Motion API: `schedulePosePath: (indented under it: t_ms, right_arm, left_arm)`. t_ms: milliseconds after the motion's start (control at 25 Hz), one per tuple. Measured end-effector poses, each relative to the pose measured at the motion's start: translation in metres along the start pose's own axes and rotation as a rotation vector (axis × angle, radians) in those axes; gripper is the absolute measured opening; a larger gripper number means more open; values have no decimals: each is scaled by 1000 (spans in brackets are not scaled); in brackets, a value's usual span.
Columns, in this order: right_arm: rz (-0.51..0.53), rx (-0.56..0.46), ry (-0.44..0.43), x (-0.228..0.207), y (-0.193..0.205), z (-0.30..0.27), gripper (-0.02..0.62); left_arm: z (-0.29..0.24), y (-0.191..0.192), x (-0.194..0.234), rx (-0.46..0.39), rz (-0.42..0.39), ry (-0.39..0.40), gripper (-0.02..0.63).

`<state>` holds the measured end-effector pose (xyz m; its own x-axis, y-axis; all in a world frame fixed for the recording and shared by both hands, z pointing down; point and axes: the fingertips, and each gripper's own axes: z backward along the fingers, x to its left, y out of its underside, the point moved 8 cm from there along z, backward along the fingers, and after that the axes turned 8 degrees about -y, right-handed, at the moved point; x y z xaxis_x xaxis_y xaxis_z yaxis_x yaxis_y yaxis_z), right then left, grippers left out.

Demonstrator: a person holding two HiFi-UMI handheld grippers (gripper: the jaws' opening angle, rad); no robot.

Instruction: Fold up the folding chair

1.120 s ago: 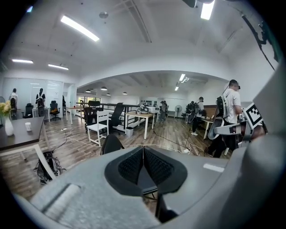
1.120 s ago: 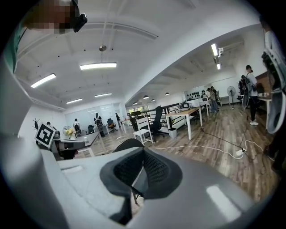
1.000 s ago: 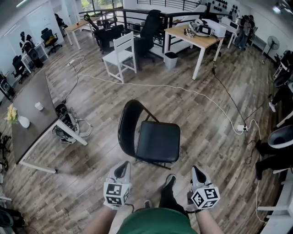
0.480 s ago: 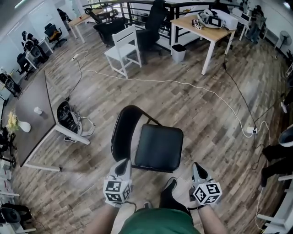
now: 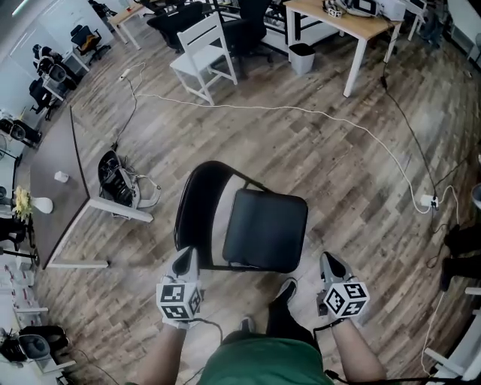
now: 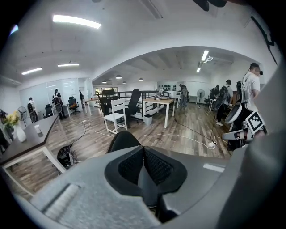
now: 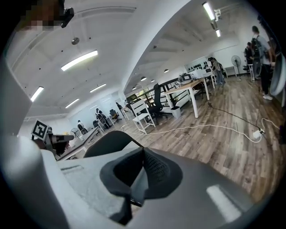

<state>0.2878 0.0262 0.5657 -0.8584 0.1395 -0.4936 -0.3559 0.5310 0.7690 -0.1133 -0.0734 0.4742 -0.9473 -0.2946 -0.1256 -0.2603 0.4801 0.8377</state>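
The black folding chair [image 5: 264, 229] stands unfolded on the wood floor, its seat flat and its rounded backrest [image 5: 197, 207] on the left in the head view. My left gripper [image 5: 185, 256] hovers shut and empty just off the seat's near left corner. To the right of the seat's near edge my right gripper [image 5: 328, 261] is likewise shut with nothing in it. Neither touches the chair. In the left gripper view the backrest [image 6: 123, 140] rises behind the shut jaws of the left gripper [image 6: 143, 154]. In the right gripper view the backrest [image 7: 109, 142] shows beyond the right gripper [image 7: 143, 156].
A grey table [image 5: 56, 188] with a bag [image 5: 116, 180] under it stands at the left. A white cable [image 5: 301, 113] runs across the floor to a power strip [image 5: 428, 201]. Farther back are a white chair [image 5: 203, 45], a bin [image 5: 302, 56] and a wooden desk [image 5: 353, 22]. My shoe [image 5: 284, 289] is by the chair's front.
I have come nearer to the chair. Both grippers moved forward and apart, now flanking the seat's near edge. They stayed shut and the chair has not moved.
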Motion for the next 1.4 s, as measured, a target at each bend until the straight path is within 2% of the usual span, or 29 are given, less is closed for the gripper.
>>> schedulePosePath:
  t_ms: [240,360,440,520,640,720,840,920,1040,1200,1400]
  right_arm:
    - [51,73,29,-62,21,-36,3]
    - [30,93,7,-80,40,-58,3]
    - [25,102,-19,-87,54,-72,3]
    - [19,111,-44,-94,69,-88,3]
    - [-8,123,-71,-104,95,-110,3]
    - [-43,126,-71,-109,114,-121,3]
    - [-114,141,-28,-120,144,-131,5]
    - [-184,161,-5,-135,164,-137,165]
    - [-318,197,-10,-168,199,-144,249]
    - [-445,306,-75,-209,253,-160,319]
    - [-519,412,-173,-245,310,-194,371]
  left_arm:
    - [-32,-6,25,89,-23,-83,15]
    - [-41,-6,40,136,-47,-97,17]
    - [-52,-4,44,165,-94,-96,25]
    - [-69,3,45,202,-156,-81,136]
    - [-97,18,51,258,-211,-67,187]
    - [-111,29,63,292,-206,-73,213]
    - [-132,46,84,341,-150,-49,249]
    - [-147,56,90,386,-116,8,289]
    - [-168,66,87,442,-105,71,330]
    - [-184,76,78,490,-81,100,348]
    - [-197,91,69,533,-72,110,356]
